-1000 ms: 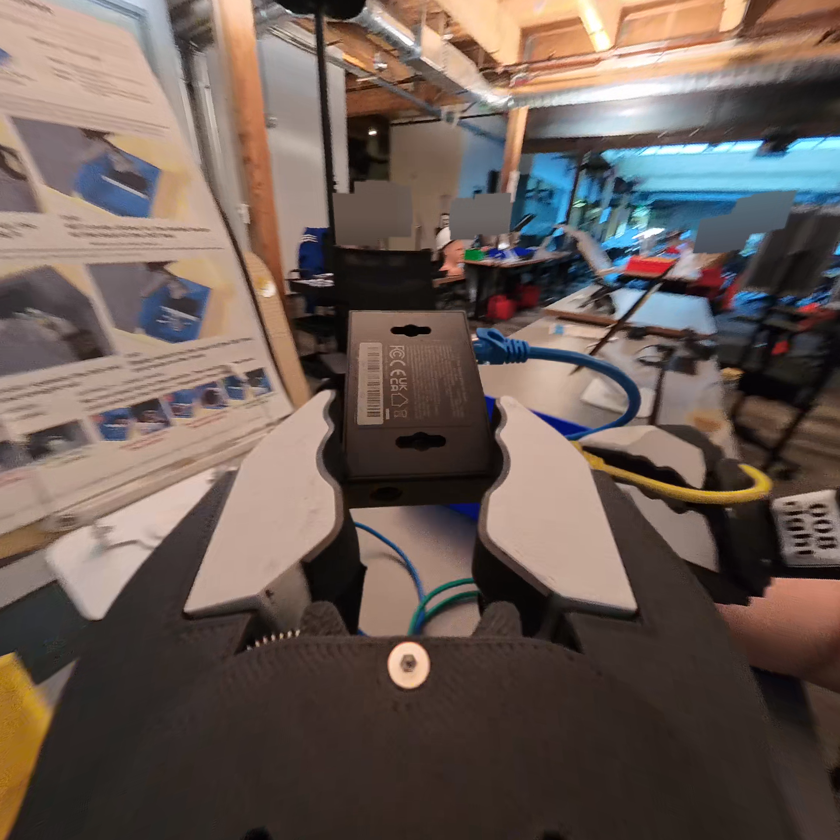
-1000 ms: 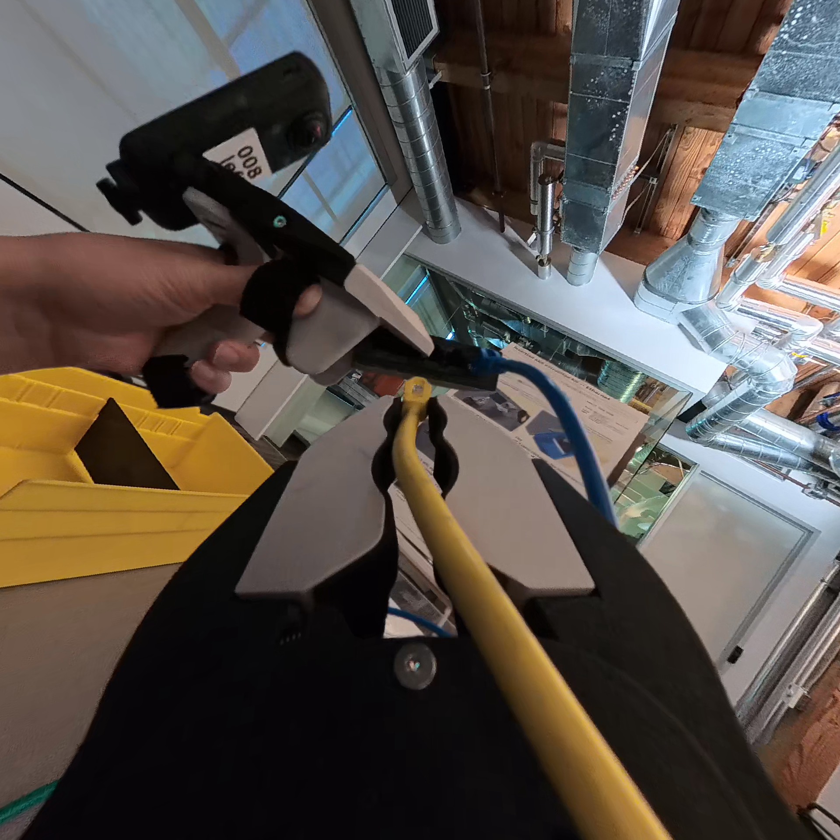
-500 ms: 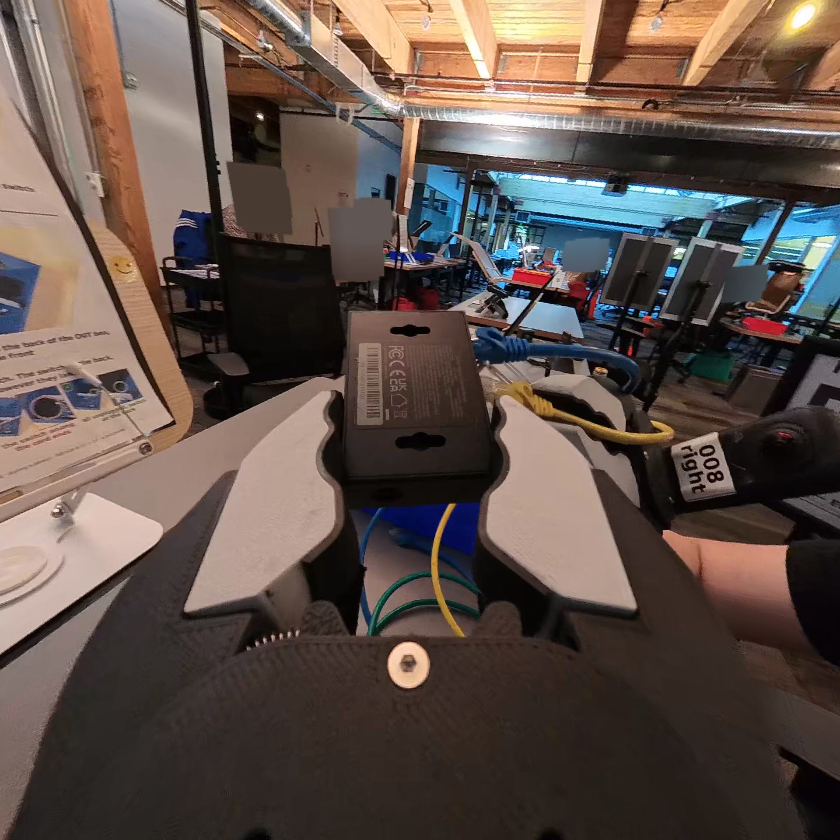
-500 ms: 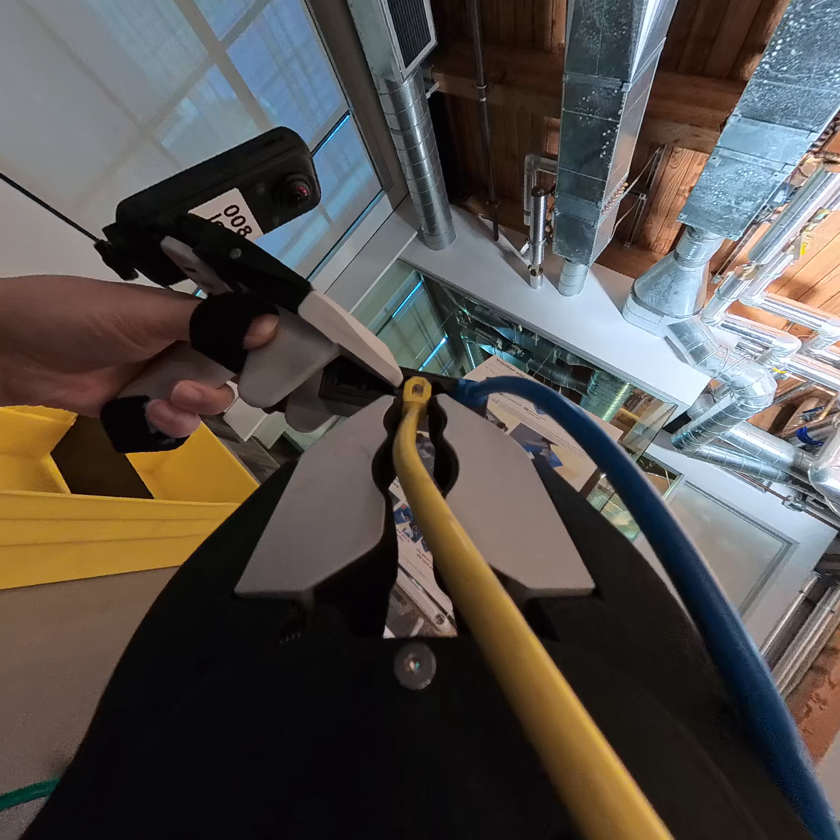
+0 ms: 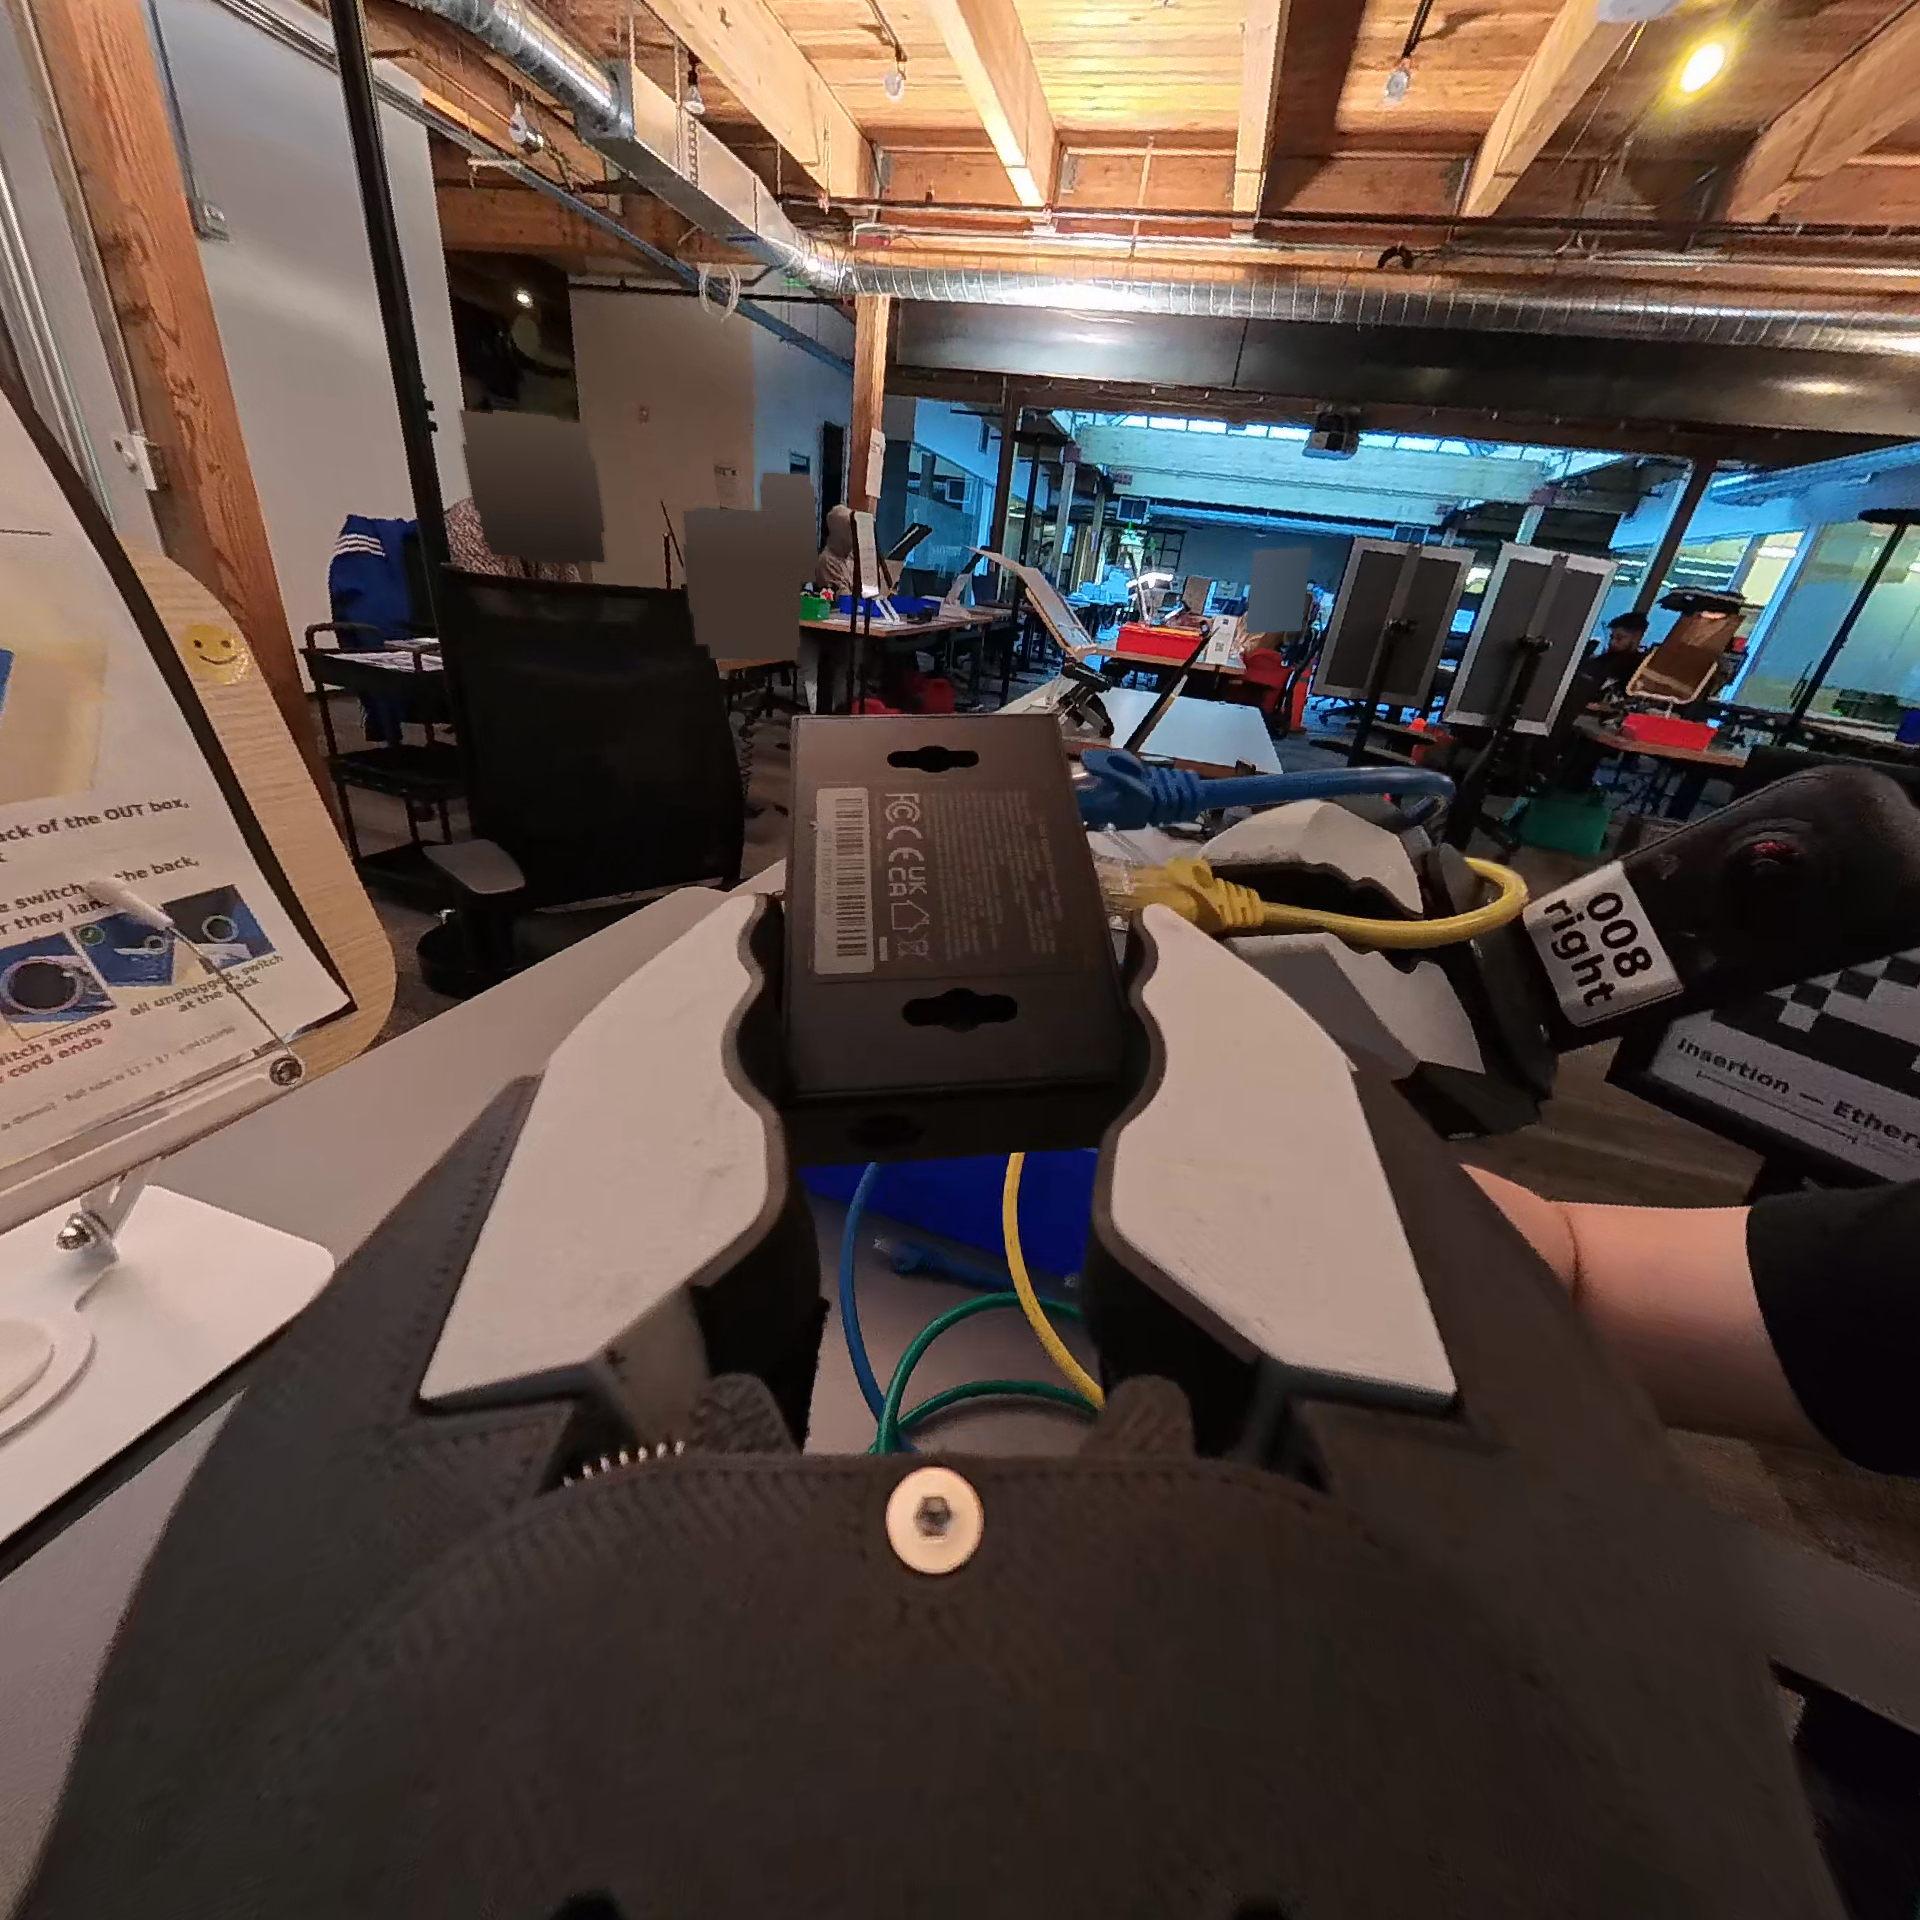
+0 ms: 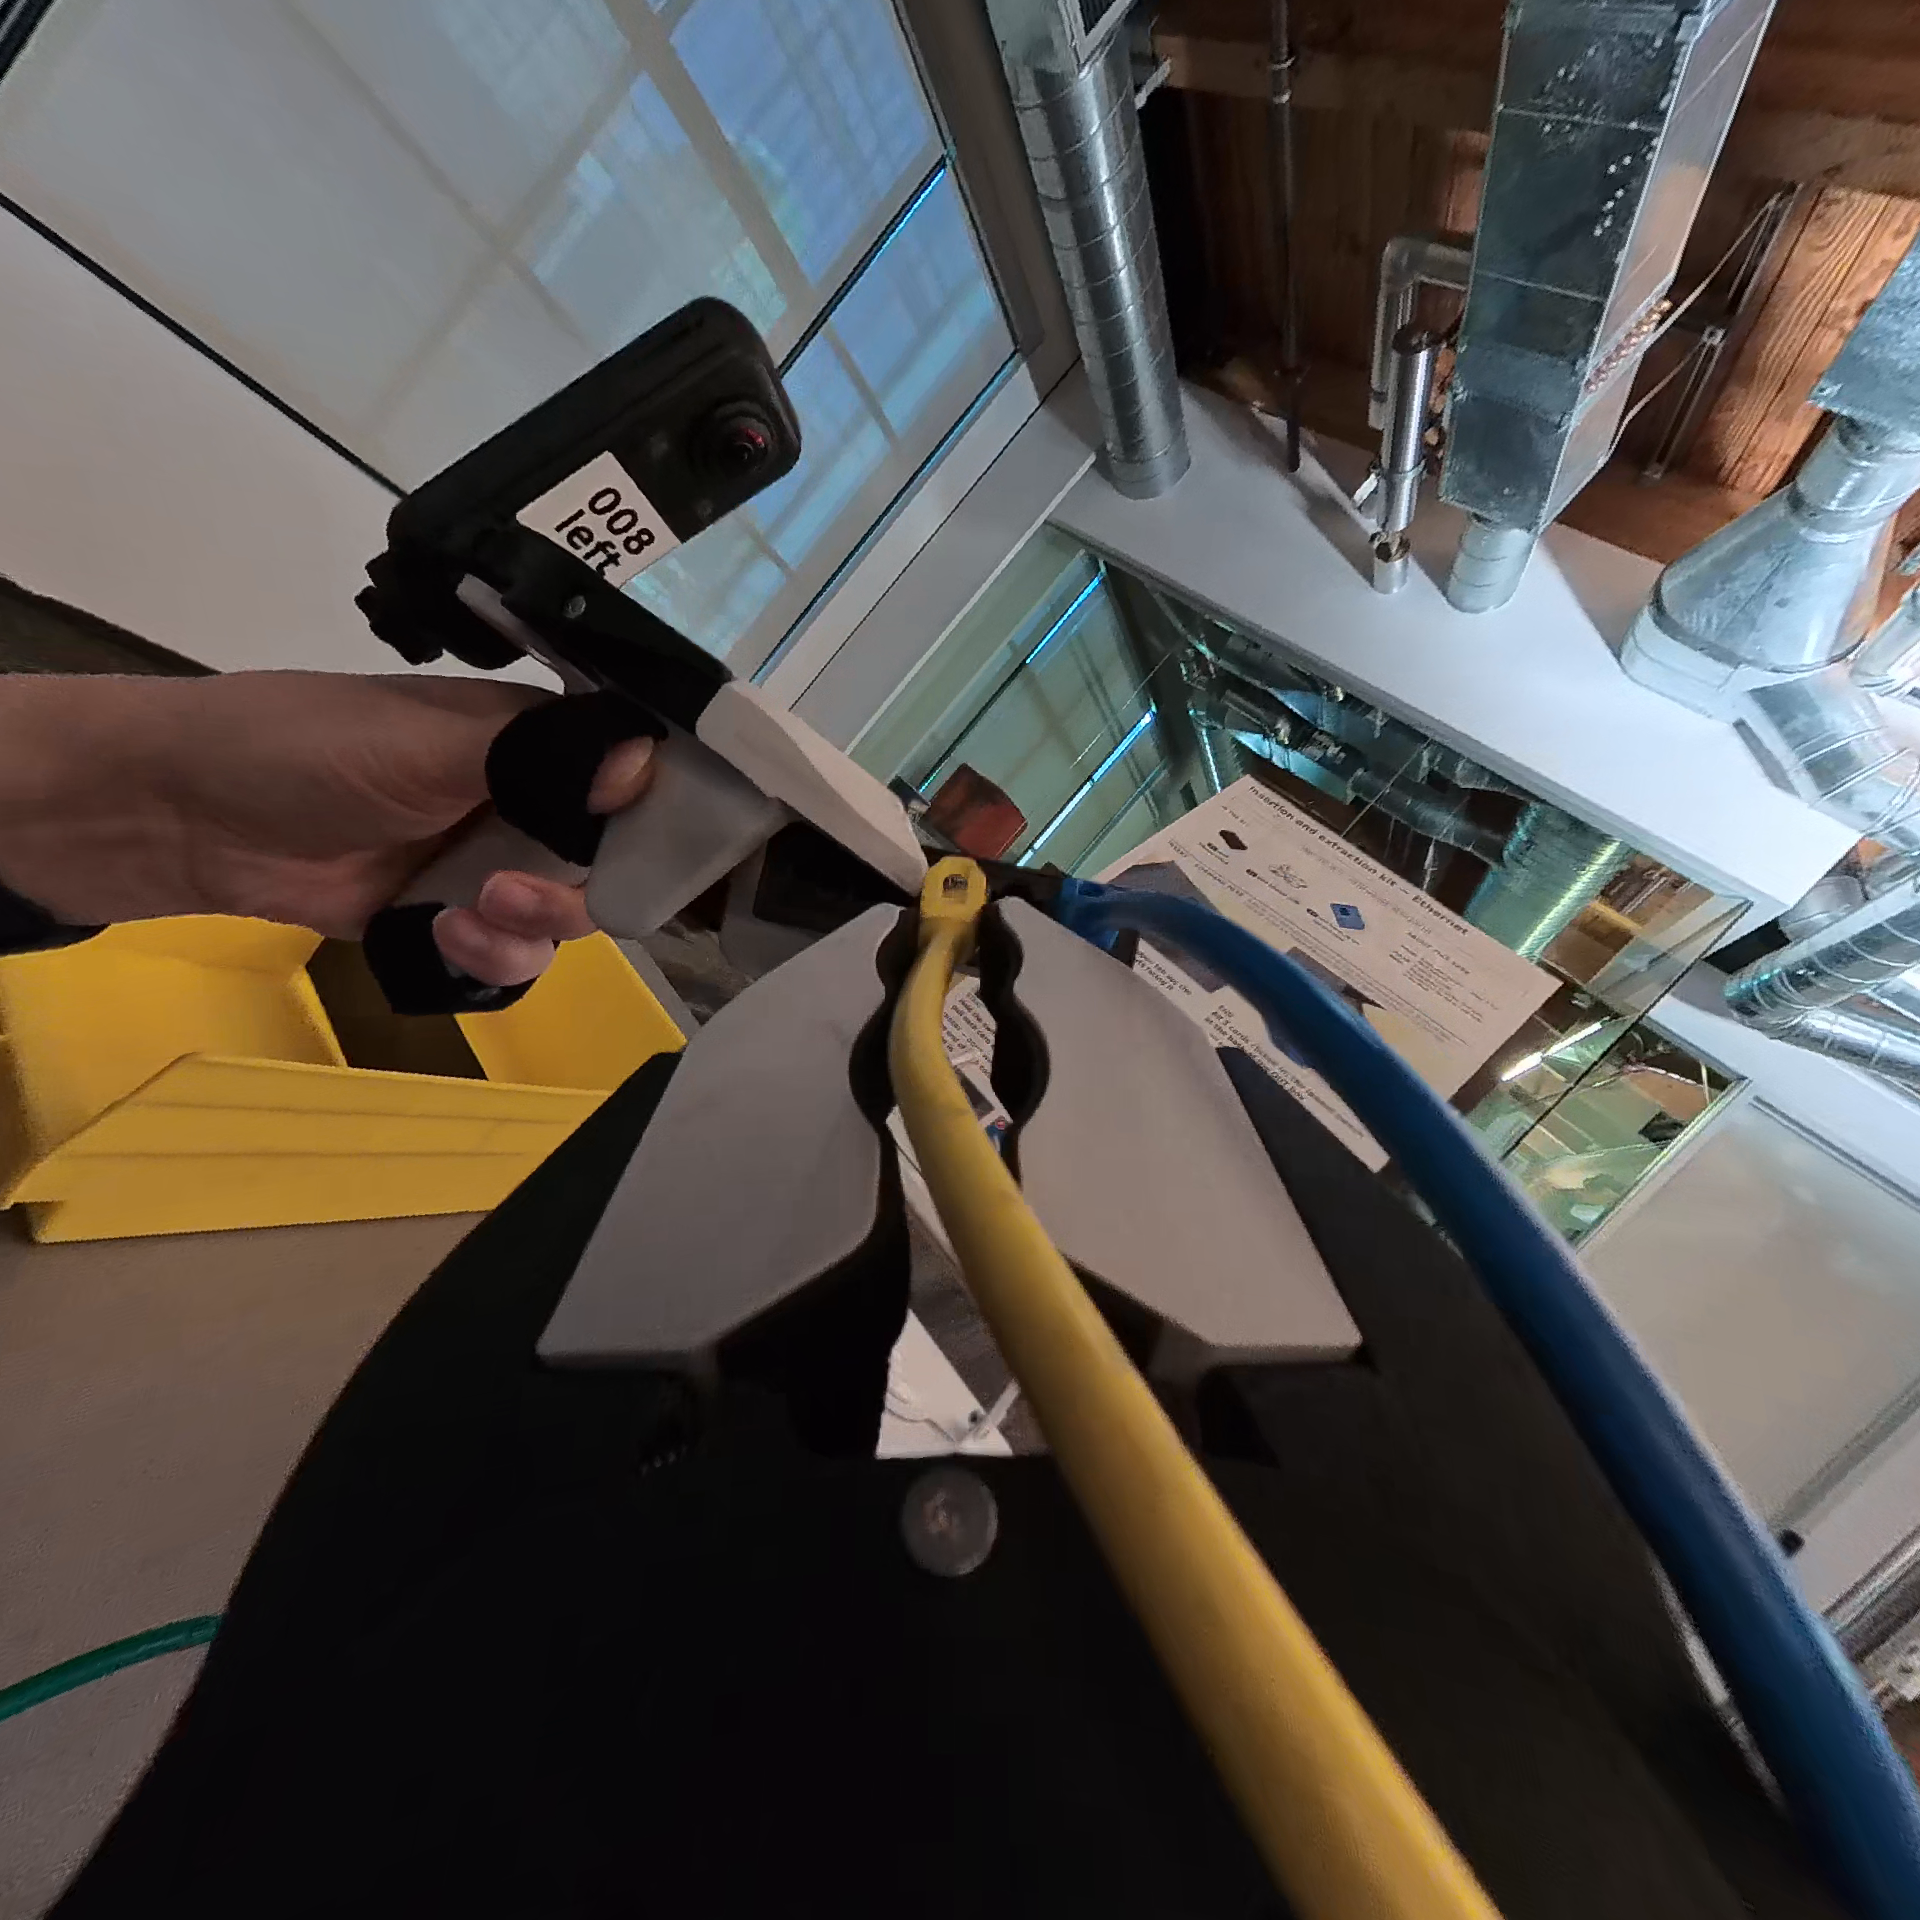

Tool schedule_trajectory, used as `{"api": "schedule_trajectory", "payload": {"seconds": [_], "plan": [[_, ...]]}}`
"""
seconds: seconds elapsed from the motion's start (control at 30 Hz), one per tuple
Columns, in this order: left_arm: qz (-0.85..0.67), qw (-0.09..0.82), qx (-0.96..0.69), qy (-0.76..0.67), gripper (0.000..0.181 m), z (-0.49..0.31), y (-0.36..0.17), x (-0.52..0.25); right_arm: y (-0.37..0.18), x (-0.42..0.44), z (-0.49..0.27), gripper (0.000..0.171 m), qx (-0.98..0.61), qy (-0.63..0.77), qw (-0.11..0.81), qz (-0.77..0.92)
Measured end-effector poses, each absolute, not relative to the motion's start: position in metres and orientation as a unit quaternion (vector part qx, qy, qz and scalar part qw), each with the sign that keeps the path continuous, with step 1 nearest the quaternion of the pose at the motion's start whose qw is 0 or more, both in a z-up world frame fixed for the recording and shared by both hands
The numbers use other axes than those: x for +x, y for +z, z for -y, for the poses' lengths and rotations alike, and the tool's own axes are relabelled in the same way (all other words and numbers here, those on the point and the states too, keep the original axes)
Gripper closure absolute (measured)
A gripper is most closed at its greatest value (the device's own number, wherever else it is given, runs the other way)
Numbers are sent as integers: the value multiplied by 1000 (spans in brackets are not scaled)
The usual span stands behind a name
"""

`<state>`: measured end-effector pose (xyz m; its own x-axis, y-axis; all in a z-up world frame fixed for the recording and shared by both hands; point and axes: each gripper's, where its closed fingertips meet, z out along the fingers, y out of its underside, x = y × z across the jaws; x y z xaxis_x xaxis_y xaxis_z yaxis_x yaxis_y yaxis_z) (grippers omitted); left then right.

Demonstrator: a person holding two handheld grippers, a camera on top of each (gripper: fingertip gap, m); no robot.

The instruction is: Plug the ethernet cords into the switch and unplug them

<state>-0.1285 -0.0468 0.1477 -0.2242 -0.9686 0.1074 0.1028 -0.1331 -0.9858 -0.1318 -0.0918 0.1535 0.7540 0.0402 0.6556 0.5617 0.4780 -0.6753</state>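
1. Black switch (image 5: 951, 940) is clamped underside up between the left gripper (image 5: 945, 997) fingers, lifted off the table (image 5: 540, 1049).
2. Blue cord (image 5: 1195, 792) is plugged into the switch's far right side.
3. Right gripper (image 6: 951, 940) pinches the yellow cord (image 6: 1049, 1226), its plug just beside the switch, under the blue one.

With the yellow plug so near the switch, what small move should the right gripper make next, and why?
Probably push the yellow cord straight into the free port beside the blue cord. The right gripper is shut on its plug, the tip at the side of the switch, which the left gripper clamps, but it seems not seated.
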Motion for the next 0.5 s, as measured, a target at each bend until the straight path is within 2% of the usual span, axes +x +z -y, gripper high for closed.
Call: {"api": "schedule_trajectory", "payload": {"seconds": [0.23,0.5], "plan": [[-471,464,-431,-614,120,52,156,-128,159,-131,97,158,-466,-181,810,307],[-442,450,-436,-642,121,54,158,-126,161,-130,98,158,-463,-160,819,299]]}}
